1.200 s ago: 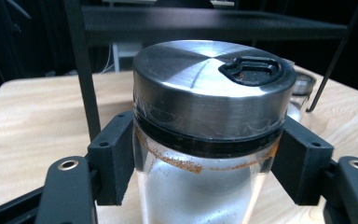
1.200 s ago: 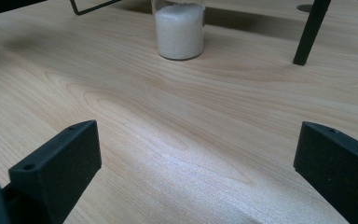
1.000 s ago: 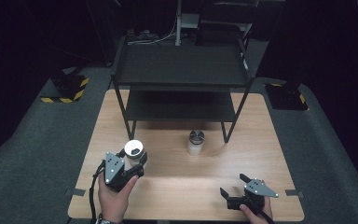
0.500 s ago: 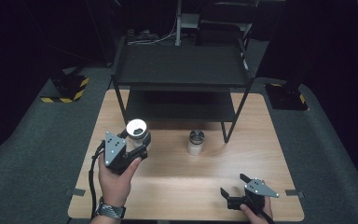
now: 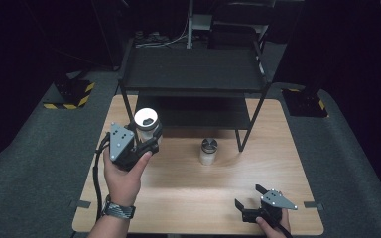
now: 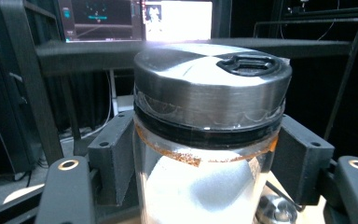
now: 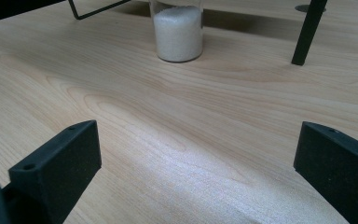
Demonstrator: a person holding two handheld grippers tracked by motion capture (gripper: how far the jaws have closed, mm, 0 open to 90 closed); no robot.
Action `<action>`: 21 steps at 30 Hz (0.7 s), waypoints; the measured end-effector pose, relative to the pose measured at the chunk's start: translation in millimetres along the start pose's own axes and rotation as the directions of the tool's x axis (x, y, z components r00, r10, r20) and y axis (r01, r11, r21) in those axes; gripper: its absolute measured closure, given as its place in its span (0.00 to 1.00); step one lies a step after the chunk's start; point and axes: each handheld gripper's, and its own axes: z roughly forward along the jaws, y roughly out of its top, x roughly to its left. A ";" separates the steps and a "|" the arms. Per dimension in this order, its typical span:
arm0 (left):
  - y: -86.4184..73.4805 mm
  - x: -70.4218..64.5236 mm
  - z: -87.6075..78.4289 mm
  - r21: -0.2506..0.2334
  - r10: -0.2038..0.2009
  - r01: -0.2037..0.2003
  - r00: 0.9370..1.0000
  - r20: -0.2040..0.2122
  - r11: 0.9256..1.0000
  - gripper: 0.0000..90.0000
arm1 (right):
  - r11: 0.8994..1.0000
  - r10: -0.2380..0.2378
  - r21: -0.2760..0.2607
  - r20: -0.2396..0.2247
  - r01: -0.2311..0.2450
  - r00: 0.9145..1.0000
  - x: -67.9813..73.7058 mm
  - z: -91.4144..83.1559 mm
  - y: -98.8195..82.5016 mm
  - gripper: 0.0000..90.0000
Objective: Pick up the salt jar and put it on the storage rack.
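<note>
Jar [image 5: 147,122] clamped upright between left gripper [image 5: 138,144] jaws, at 10 o'clock on table [image 5: 188,198], lifted near rack [image 5: 193,69] front leg. Pads gripping glass just under steel lid [image 6: 212,88]. Right gripper [image 5: 258,210] at 5 o'clock, wide open, holding nothing. Second jar [image 5: 208,151] at centre. Likely risks: smooth glass slipping if tilted; lid knocking shelf edge if carried in too low.
</note>
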 end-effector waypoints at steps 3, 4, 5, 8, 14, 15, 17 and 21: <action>7.4 -0.7 4.4 -0.015 -0.006 0.006 1.000 0.001 1.000 0.34 | 1.000 -0.001 0.000 0.000 0.001 1.000 0.1 0.0 -0.1 0.00; 9.1 -1.0 5.3 -0.018 -0.005 0.005 1.000 0.000 1.000 0.34 | 1.000 -0.003 -0.001 0.000 0.003 1.000 0.3 0.0 -0.1 0.00; 10.6 -1.3 6.2 -0.021 -0.003 0.003 1.000 0.000 1.000 0.34 | 1.000 -0.005 0.000 -0.001 0.005 1.000 0.2 0.0 -0.1 0.00; 17.8 -3.0 10.0 -0.033 0.005 -0.005 1.000 -0.004 0.999 0.34 | 1.000 -0.008 0.000 -0.001 0.008 1.000 0.5 -0.1 0.0 0.00; 30.7 -3.9 16.1 -0.053 0.018 -0.018 1.000 -0.015 0.998 0.34 | 1.000 -0.003 -0.002 -0.005 0.003 1.000 -0.7 -0.1 -0.3 0.00; 33.0 -3.9 17.2 -0.056 0.018 -0.019 1.000 -0.017 0.998 0.34 | 1.000 -0.003 -0.002 -0.005 0.003 1.000 -0.7 -0.1 -0.3 0.00; 38.3 -3.8 19.6 -0.060 0.022 -0.024 1.000 -0.021 0.998 0.35 | 1.000 -0.005 -0.003 -0.007 0.005 1.000 -0.8 -0.3 -0.5 0.00; 48.7 -4.1 23.5 -0.067 0.030 -0.032 0.999 -0.028 0.997 0.35 | 1.000 -0.003 -0.001 -0.008 0.003 1.000 -1.4 -0.1 -0.3 0.00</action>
